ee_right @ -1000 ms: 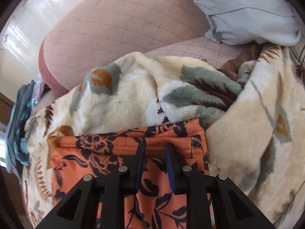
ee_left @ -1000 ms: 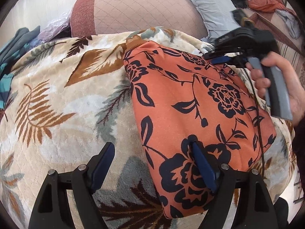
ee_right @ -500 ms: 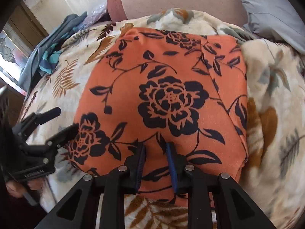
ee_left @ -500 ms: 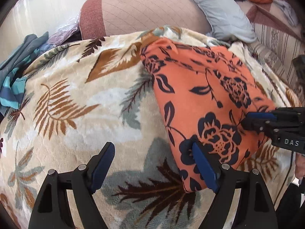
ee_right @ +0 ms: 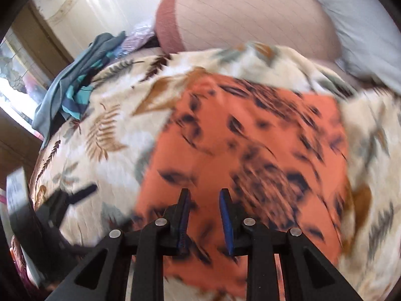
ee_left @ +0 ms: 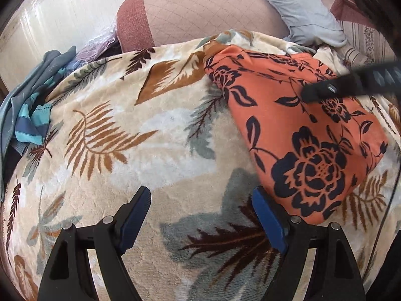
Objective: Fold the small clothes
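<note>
The orange cloth garment with black flowers (ee_left: 300,135) lies flat on the cream plush leaf-print blanket (ee_left: 105,130). My left claw (ee_left: 201,212) gapes wide beside its near corner, gripping nothing. My right claw (ee_right: 204,209) hovers over it, jaws narrowly parted, unclenched.

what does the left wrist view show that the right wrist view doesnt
Only the left wrist view: the left gripper with jaws wide over bare blanket, and sharp black flowers on the orange garment.
Only the right wrist view: the right gripper, jaws narrow with a gap, and the window at left; it is motion-blurred.
Both: the leaf-print blanket, the pink cushion and the teal clothes pile.
</note>
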The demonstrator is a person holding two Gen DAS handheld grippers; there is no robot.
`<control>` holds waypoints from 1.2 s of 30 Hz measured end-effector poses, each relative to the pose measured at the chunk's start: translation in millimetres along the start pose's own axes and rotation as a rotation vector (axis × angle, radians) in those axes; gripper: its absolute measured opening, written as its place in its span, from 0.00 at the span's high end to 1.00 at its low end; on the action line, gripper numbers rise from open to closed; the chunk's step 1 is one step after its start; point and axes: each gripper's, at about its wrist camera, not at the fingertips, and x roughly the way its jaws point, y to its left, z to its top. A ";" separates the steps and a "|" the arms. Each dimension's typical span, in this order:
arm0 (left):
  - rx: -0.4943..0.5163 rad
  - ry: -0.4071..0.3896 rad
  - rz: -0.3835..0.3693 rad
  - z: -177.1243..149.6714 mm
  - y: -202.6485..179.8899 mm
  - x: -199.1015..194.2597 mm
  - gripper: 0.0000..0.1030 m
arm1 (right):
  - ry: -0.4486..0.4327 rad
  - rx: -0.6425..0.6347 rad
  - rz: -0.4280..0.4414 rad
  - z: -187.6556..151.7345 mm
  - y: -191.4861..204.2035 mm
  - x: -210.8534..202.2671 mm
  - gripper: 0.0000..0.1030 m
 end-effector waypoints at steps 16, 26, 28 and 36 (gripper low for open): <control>0.000 0.008 0.020 1.6 4.1 8.7 0.19 | -0.052 0.026 0.017 34.6 8.3 57.0 0.74; -0.084 -0.007 0.059 8.1 23.0 6.7 0.19 | -0.055 -0.014 0.027 -35.0 13.9 27.8 0.74; -0.144 -0.015 0.057 10.1 32.5 4.2 0.19 | -0.074 -0.006 0.036 -52.3 11.7 22.1 0.74; -0.240 -0.077 -0.046 21.9 23.7 -10.4 0.18 | -0.091 0.018 0.068 -93.3 6.5 8.9 0.73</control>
